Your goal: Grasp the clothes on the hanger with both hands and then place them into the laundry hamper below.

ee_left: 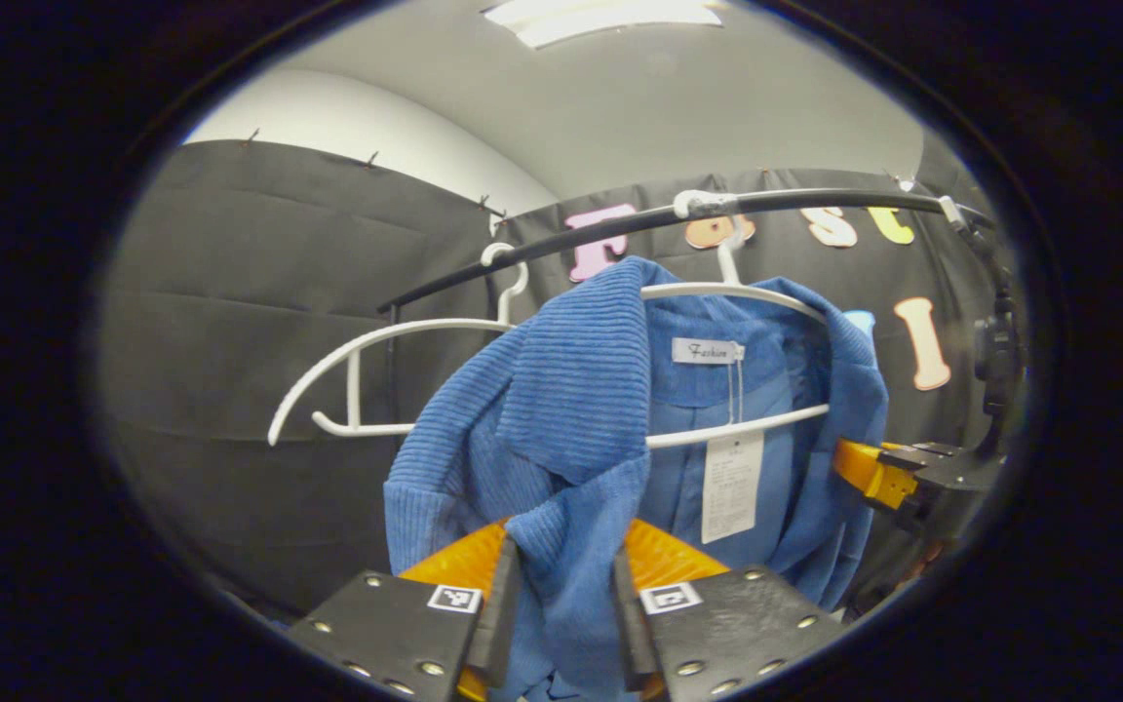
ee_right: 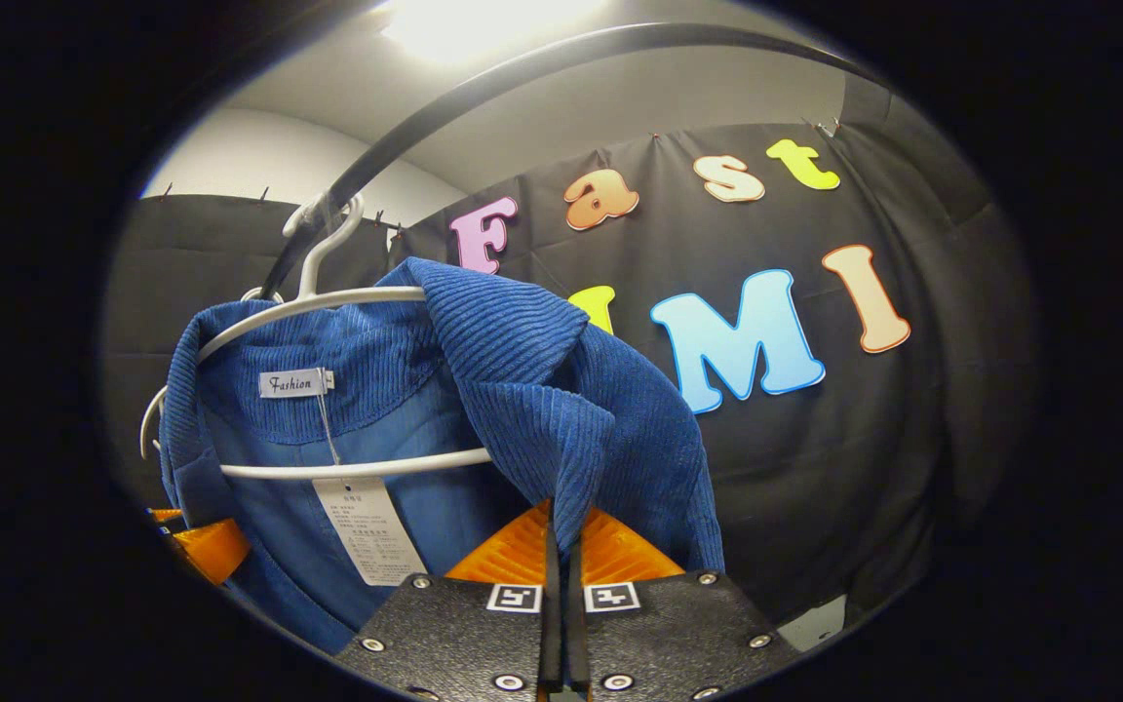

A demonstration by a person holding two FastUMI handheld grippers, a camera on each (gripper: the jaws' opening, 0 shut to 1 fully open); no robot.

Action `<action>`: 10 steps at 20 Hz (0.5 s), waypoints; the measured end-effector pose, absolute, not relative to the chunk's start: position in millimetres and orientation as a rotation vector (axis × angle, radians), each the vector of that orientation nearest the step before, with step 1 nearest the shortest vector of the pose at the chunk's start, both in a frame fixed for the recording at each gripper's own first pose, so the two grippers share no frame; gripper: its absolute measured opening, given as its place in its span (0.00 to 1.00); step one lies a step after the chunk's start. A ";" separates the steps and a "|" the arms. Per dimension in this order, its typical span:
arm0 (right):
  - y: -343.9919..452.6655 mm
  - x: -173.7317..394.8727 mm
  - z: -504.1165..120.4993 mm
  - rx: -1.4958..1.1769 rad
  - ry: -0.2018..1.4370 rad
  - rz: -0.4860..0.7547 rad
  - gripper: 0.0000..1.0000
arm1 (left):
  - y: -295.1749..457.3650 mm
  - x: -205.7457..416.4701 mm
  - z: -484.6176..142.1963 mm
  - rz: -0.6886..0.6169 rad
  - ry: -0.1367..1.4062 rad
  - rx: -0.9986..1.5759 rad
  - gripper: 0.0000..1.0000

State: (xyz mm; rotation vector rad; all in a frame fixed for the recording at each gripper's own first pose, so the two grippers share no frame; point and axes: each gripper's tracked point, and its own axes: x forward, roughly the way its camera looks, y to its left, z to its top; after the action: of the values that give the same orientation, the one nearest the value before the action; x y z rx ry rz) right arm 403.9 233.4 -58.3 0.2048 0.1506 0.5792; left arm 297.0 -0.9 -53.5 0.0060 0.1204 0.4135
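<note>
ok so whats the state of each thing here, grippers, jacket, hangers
left gripper: shut on the blue jacket
right gripper: shut on the blue jacket
blue jacket: hanging on its hanger, pinched at both front edges
white hanger: hooked on the rail, loaded
second white hanger: on the rail, bare

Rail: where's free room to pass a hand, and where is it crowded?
Free: the rail between the two hangers, and inside the empty hanger. Crowded: the jacket covers its hanger, with the left gripper and right gripper shut on its two front edges.
</note>
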 end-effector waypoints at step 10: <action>183.9 408.1 -13.3 0.106 -0.066 0.464 0.00 | 22.3 272.2 -21.5 0.432 0.080 0.052 0.02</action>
State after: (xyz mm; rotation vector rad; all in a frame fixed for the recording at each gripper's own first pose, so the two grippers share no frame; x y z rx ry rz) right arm 408.1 183.9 -13.3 0.1056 -0.0658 0.4635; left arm 272.2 22.3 -21.5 0.0524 0.0801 0.4325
